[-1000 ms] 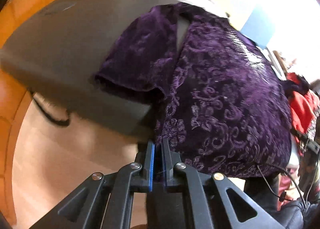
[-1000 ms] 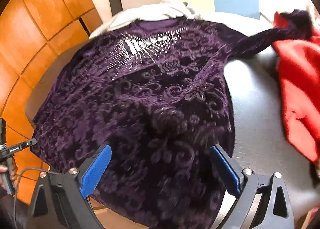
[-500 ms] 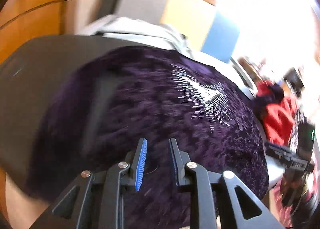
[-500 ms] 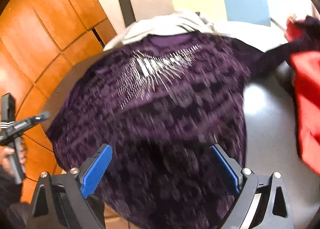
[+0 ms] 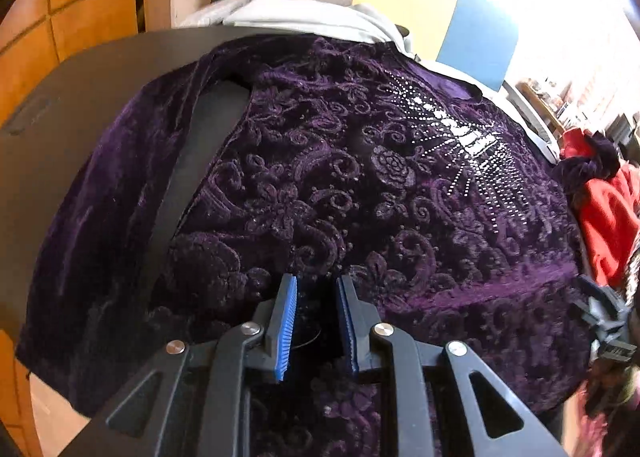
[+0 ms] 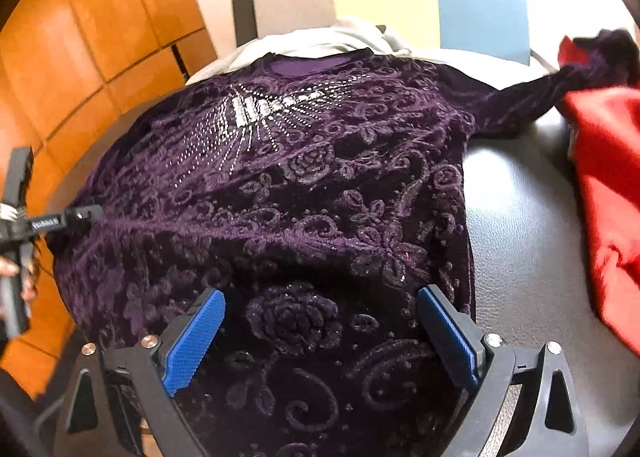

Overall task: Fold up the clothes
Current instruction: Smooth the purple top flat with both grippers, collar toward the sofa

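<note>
A purple velvet top (image 5: 340, 197) with a rhinestone pattern lies spread front-up on the dark grey table (image 5: 80, 97). Its left sleeve is folded down along the body; the right sleeve (image 6: 520, 105) stretches out toward a red garment. My left gripper (image 5: 316, 289) hovers over the lower hem, its jaws a narrow gap apart with nothing between them. My right gripper (image 6: 320, 305) is wide open over the lower front of the top (image 6: 320, 197). The left gripper's body (image 6: 24, 225) shows at the left edge of the right wrist view.
A red garment (image 6: 600, 197) lies on the table's right side (image 6: 520, 237). A pale grey garment (image 5: 304, 17) lies behind the top's collar. Chairs with grey, yellow and blue backs (image 5: 476, 37) stand behind. An orange panelled wall (image 6: 80, 37) is to the left.
My left gripper let go of the hem, opened a little and moved up over the top. The top now lies spread flat. The right gripper stayed open.
</note>
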Tool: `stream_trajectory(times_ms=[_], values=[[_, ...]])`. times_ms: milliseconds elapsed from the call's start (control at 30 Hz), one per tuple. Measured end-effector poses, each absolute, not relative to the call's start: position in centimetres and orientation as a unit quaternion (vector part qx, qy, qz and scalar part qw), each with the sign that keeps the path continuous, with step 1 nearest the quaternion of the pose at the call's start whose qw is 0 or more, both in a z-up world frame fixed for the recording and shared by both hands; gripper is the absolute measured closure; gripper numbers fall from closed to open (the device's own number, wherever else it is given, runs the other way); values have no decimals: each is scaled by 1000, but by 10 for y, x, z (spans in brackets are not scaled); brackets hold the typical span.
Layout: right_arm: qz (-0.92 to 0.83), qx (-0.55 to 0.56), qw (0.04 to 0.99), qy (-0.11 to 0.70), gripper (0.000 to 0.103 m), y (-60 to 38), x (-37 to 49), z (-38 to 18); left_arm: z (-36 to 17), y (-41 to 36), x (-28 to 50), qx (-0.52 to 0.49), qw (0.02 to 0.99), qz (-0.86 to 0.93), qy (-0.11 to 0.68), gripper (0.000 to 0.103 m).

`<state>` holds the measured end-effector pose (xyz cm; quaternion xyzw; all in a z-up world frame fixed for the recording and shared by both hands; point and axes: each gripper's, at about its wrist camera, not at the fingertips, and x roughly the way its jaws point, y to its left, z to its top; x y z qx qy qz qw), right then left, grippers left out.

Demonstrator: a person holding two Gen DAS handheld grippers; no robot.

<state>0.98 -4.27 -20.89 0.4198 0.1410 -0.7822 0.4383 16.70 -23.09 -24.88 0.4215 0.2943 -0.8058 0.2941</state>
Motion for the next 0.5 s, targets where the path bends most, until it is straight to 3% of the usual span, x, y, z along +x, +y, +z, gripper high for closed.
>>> stream_trajectory(times_ms=[100,300,500], values=[[-767,455,434,130,1,-48,-2,-202,-232,-247,145,395,272,-823,304,82],[-777,427,459,64,1,-82,-45,-155,-188,-301,70,366,251,-870,213,80],[-802,410,426,87,1,-180,-109,-154,-199,-362,-12,371,248,-877,178,80]])
